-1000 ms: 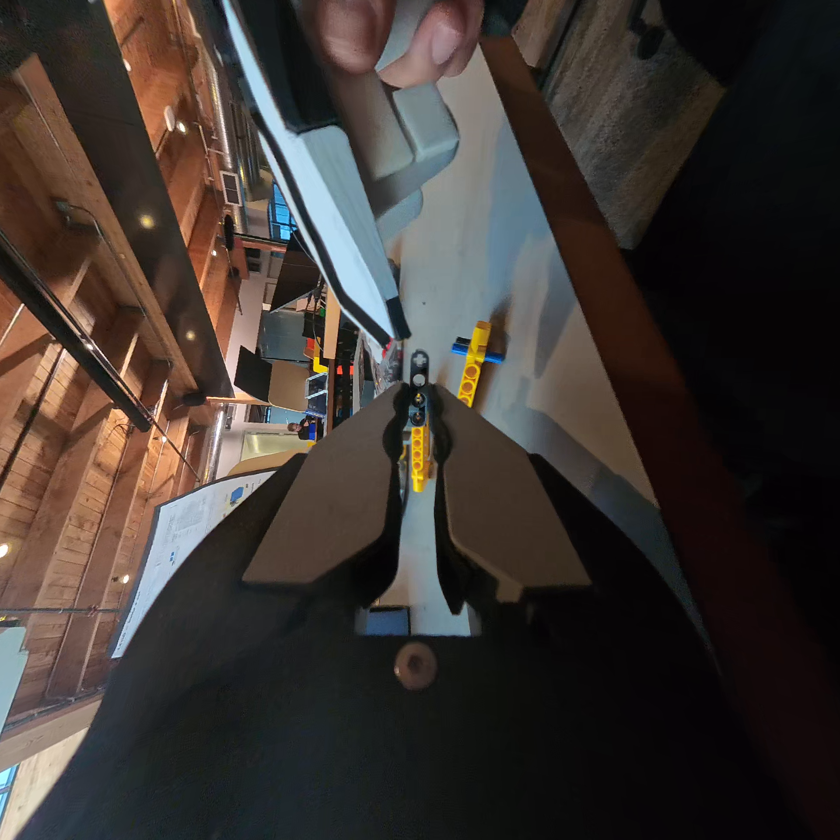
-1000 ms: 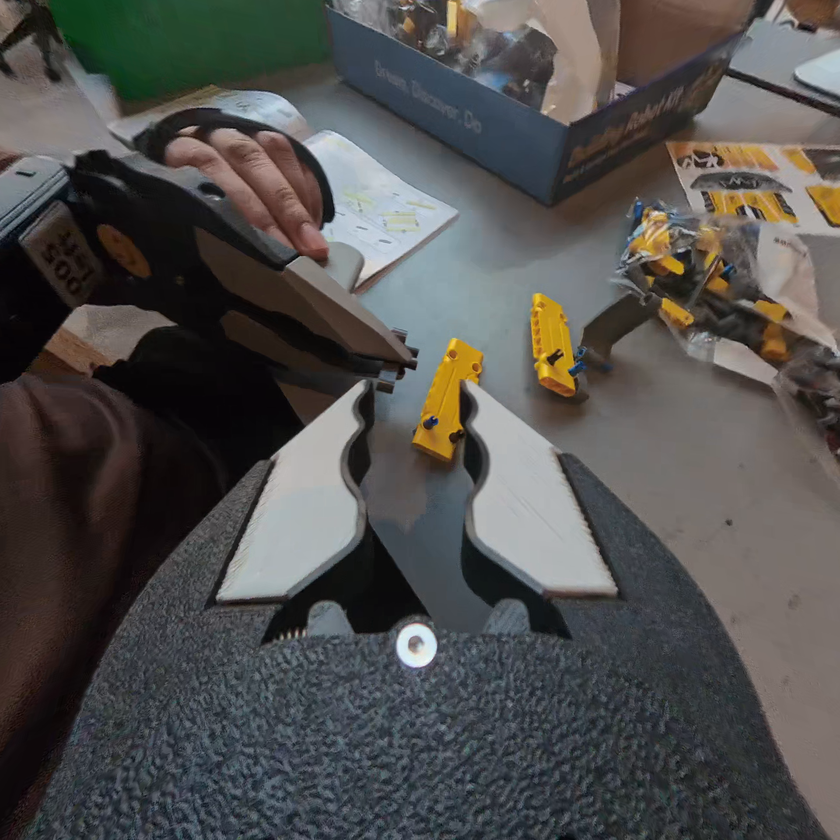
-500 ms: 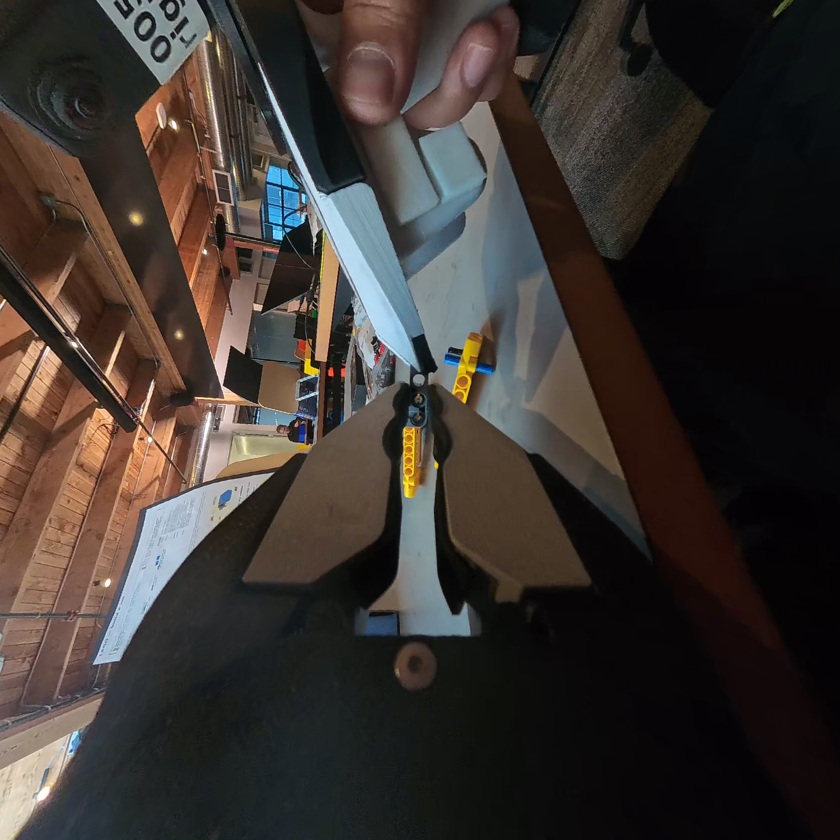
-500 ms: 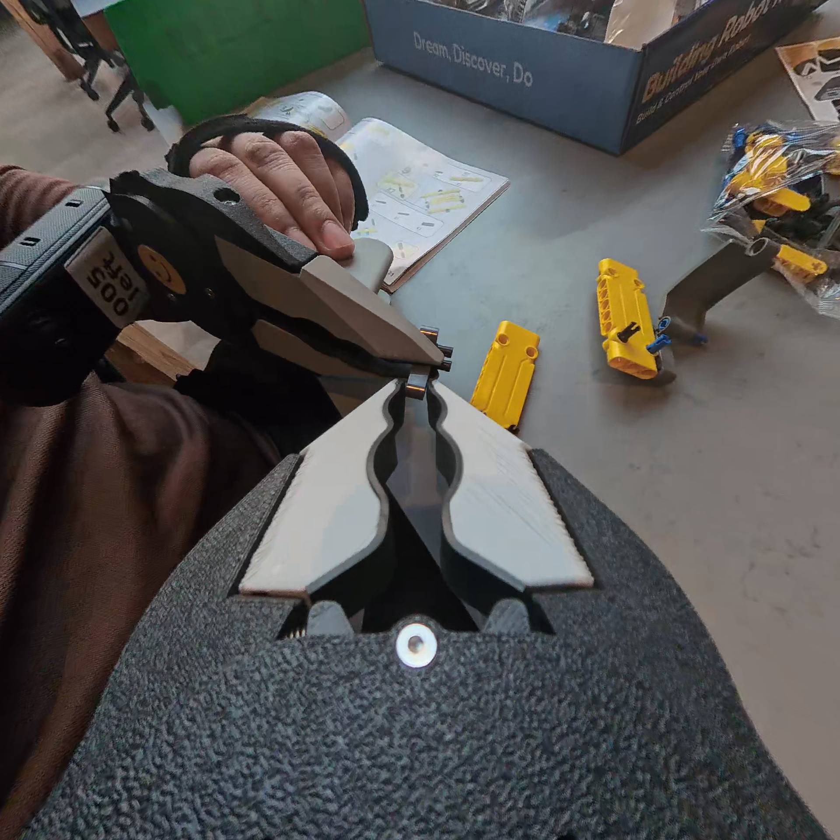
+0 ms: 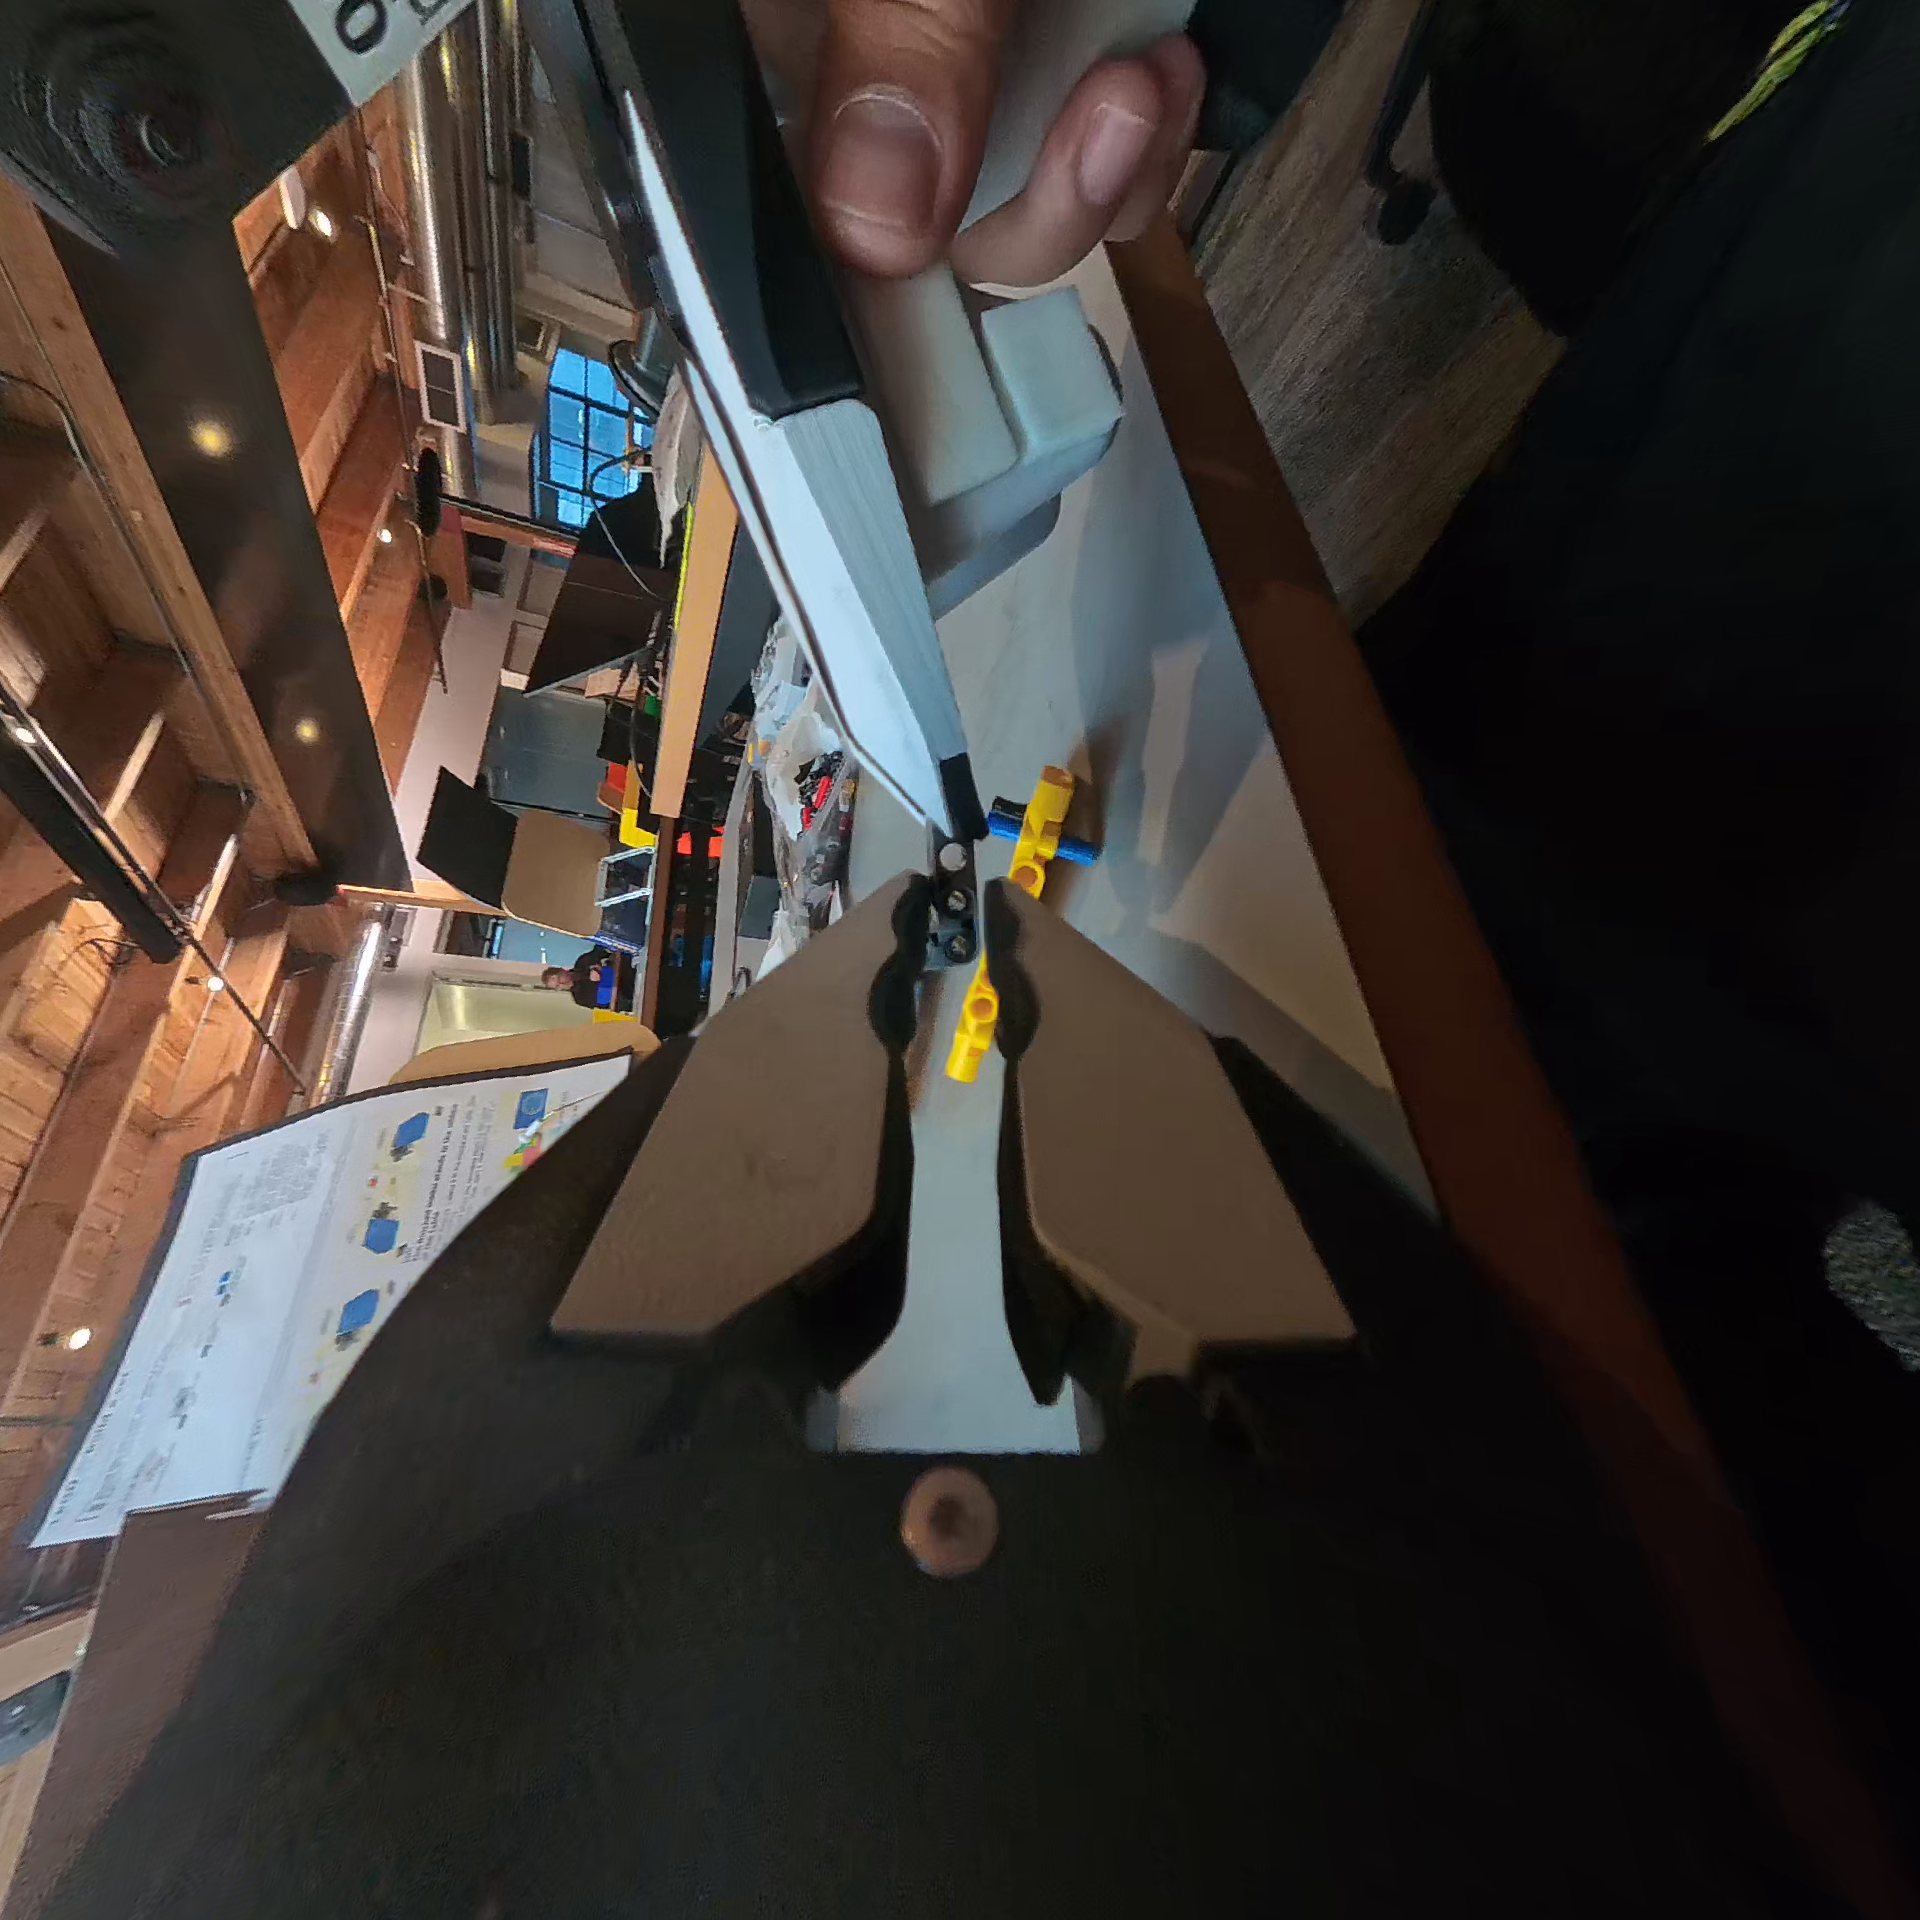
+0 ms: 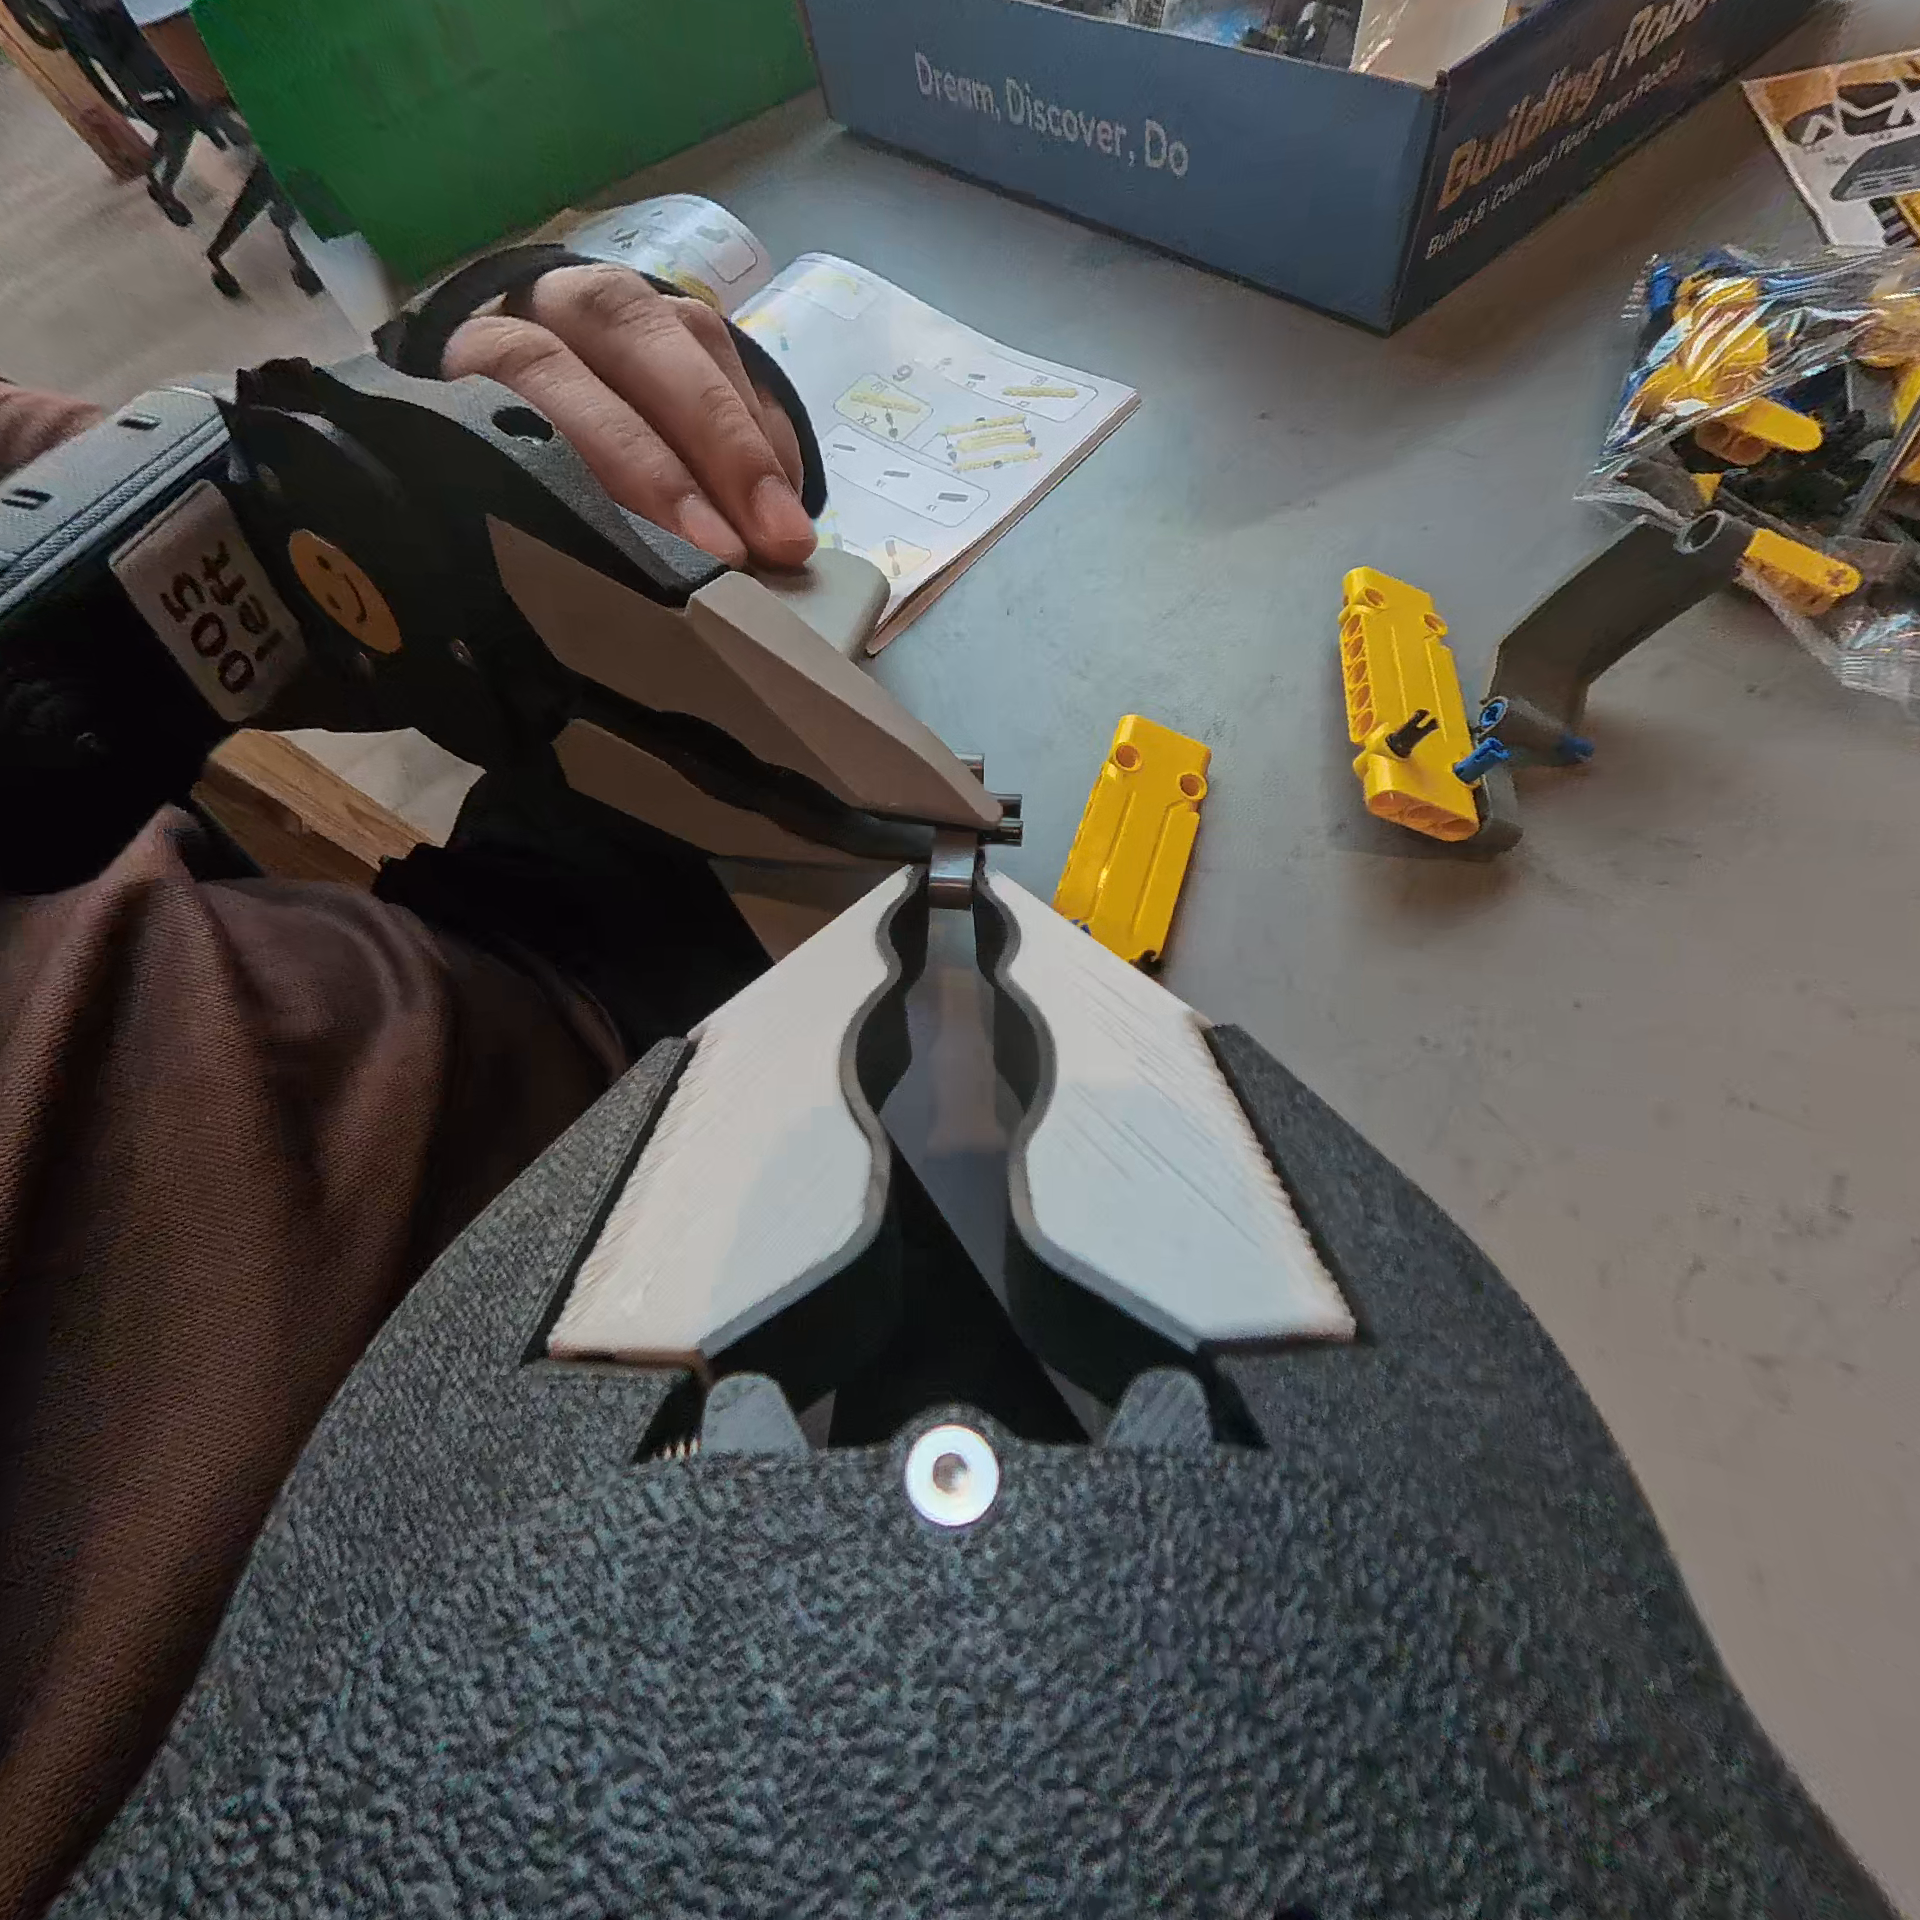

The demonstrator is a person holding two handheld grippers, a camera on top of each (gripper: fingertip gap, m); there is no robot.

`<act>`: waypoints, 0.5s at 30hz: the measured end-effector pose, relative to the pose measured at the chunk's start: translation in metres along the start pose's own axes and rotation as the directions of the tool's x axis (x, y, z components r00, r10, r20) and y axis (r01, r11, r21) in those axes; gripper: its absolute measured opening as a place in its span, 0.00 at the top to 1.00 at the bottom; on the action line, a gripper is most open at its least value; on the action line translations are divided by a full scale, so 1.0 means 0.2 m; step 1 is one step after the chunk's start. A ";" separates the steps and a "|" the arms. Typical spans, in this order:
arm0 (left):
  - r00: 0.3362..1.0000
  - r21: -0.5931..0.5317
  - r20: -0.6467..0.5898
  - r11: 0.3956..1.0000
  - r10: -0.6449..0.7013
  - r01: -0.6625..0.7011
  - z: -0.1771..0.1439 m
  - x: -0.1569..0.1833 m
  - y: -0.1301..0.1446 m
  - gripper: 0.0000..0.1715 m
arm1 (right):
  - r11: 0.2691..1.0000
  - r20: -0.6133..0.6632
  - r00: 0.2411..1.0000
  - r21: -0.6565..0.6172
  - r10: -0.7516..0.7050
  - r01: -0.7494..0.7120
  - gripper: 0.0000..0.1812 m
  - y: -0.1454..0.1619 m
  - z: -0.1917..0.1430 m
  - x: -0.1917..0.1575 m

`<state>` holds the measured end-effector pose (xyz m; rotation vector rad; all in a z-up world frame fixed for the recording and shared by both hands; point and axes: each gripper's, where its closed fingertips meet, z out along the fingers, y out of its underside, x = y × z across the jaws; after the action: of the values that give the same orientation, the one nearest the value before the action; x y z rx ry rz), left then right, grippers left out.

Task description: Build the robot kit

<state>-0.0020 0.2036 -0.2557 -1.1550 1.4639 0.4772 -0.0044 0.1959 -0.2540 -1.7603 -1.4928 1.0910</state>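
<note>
Since a second ago the right hand-held gripper [image 6: 951, 878] has left the yellow panel [image 6: 1132, 836] and closed in at frame centre, now pinching the small dark piece [image 6: 951, 868] that the left hand-held gripper [image 5: 951, 914] also clamps. Both tips meet above the grey table [image 6: 1455, 1039]. Upper right lie a yellow-grey assembly [image 6: 1413, 707] and a parts bag [image 6: 1787, 416].

The right gripper [image 6: 951, 883] has its fingers [image 6: 1049, 966] closed on a small grey piece [image 6: 952, 875], which the left gripper [image 6: 987, 816] pinches from the other end. Just beside the piece, a yellow panel [image 6: 1138, 831] lies on the grey tabletop [image 6: 1558, 1091]; beyond the panel lies an open booklet [image 6: 935, 436].
</note>
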 end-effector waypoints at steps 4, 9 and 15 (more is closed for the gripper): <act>0.996 0.023 -0.053 0.997 -0.073 0.074 0.00 0.02 -0.01 0.89 | 1.000 -0.005 1.000 -0.001 0.006 -0.006 0.95 0.01 -0.01 0.01; 0.968 0.045 -0.051 0.968 -0.244 0.247 -0.03 -0.06 0.02 0.75 | 0.999 -0.026 0.999 0.028 0.021 -0.020 0.96 -0.01 -0.07 0.04; 0.905 -0.045 -0.207 0.928 -0.371 0.370 -0.07 -0.08 0.17 0.70 | 0.998 -0.053 0.998 0.055 0.044 -0.041 0.96 0.00 -0.18 0.06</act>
<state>-0.0412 0.2127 -0.2475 -1.4856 1.3758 0.0924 0.0265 0.2113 -0.2387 -1.7771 -1.3870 1.0860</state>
